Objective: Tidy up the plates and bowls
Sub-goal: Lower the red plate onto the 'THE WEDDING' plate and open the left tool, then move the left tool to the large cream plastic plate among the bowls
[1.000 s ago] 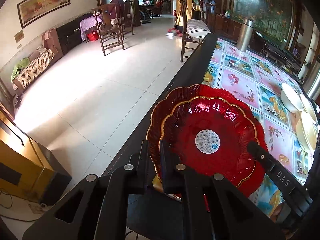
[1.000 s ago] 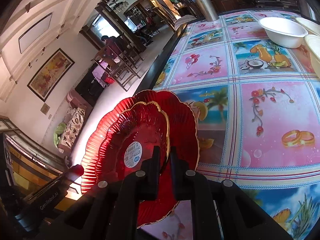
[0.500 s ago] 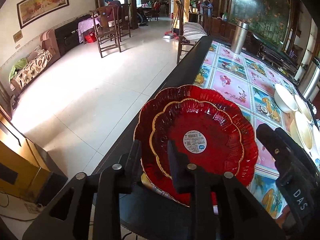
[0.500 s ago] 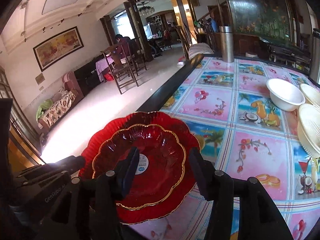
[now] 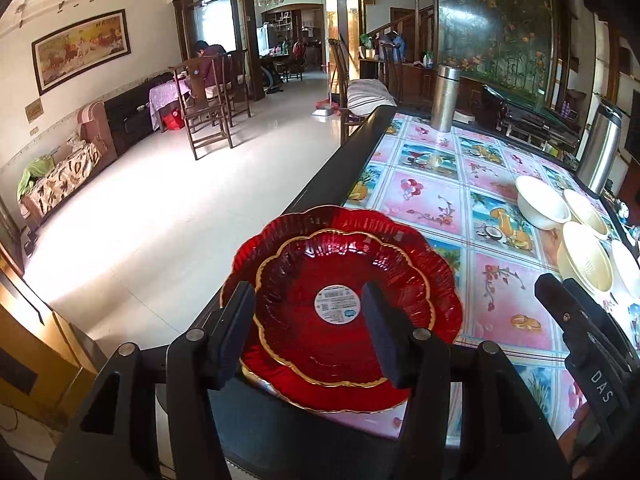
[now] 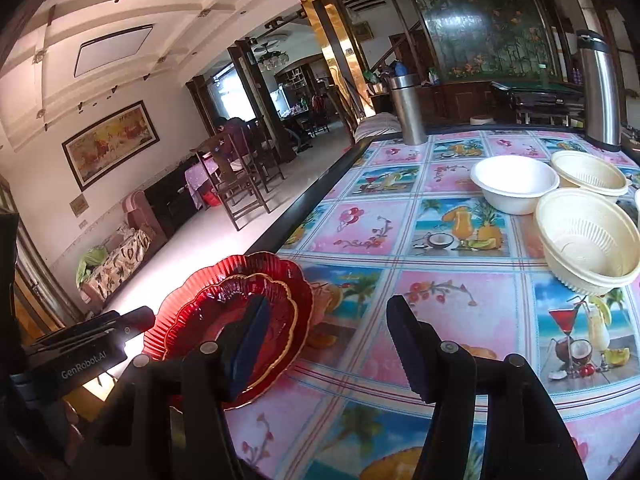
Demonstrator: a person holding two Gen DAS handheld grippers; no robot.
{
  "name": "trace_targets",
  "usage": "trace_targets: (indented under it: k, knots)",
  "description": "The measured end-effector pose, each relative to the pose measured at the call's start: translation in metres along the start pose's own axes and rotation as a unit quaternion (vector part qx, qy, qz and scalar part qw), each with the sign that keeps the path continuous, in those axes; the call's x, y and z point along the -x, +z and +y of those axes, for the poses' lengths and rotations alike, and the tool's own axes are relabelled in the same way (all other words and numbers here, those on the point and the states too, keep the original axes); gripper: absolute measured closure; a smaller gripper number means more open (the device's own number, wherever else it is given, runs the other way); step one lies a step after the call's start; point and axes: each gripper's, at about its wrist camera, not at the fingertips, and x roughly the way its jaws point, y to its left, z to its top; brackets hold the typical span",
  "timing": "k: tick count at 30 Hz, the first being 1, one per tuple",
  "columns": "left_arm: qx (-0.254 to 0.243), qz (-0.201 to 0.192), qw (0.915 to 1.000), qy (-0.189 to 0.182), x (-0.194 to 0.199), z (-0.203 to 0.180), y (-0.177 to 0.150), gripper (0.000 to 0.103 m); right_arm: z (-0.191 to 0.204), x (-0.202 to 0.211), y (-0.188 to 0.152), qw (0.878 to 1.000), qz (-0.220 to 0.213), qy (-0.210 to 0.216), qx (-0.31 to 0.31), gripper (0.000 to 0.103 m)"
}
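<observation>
A small red scalloped plate (image 5: 316, 280) with a gold rim and a round white sticker lies stacked on a larger red plate (image 5: 420, 256) at the table's near left corner. Both also show in the right wrist view (image 6: 276, 304). My left gripper (image 5: 308, 328) is open and empty, raised just above and before the stack. My right gripper (image 6: 328, 344) is open and empty, to the right of the plates. A white bowl (image 6: 514, 184) and cream colander bowls (image 6: 588, 240) stand at the far right.
The table (image 5: 432, 204) has a fruit-patterned cloth and a black edge (image 5: 340, 168) along its left side, with tiled floor beyond. Two steel flasks (image 6: 406, 110) (image 6: 598, 88) stand at the far end. Chairs and a seated person are in the background.
Both grippers have opened, let go of the small red plate and pulled back. The plate now rests on the larger one.
</observation>
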Motion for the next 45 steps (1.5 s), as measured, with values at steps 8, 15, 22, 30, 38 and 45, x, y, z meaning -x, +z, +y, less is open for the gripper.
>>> trace_targets:
  k: [8, 15, 22, 30, 38, 45]
  knots:
    - [-0.040, -0.042, 0.9978, -0.033, 0.027, -0.054, 0.003, 0.043, -0.038, 0.052, 0.006, 0.997, -0.069, -0.040, 0.005, 0.035]
    - [-0.088, -0.062, 0.9919, -0.066, 0.040, -0.115, 0.009, 0.039, -0.084, 0.097, 0.016, 0.991, -0.111, -0.075, -0.014, 0.033]
    - [-0.134, -0.057, 0.9846, -0.097, 0.037, -0.173, 0.015, 0.039, -0.135, 0.130, 0.027, 0.982, -0.137, -0.125, -0.040, 0.030]
    - [-0.157, -0.028, 0.9800, -0.119, 0.005, -0.226, 0.029, 0.039, -0.193, 0.135, 0.043, 0.978, -0.122, -0.151, -0.073, 0.029]
    - [-0.165, -0.002, 0.9766, -0.138, -0.024, -0.260, 0.042, 0.039, -0.233, 0.123, 0.057, 0.977, -0.107, -0.146, -0.115, 0.029]
    - [-0.155, 0.041, 0.9726, -0.168, -0.048, -0.272, 0.048, 0.039, -0.255, 0.105, 0.061, 0.975, -0.096, -0.129, -0.153, 0.029]
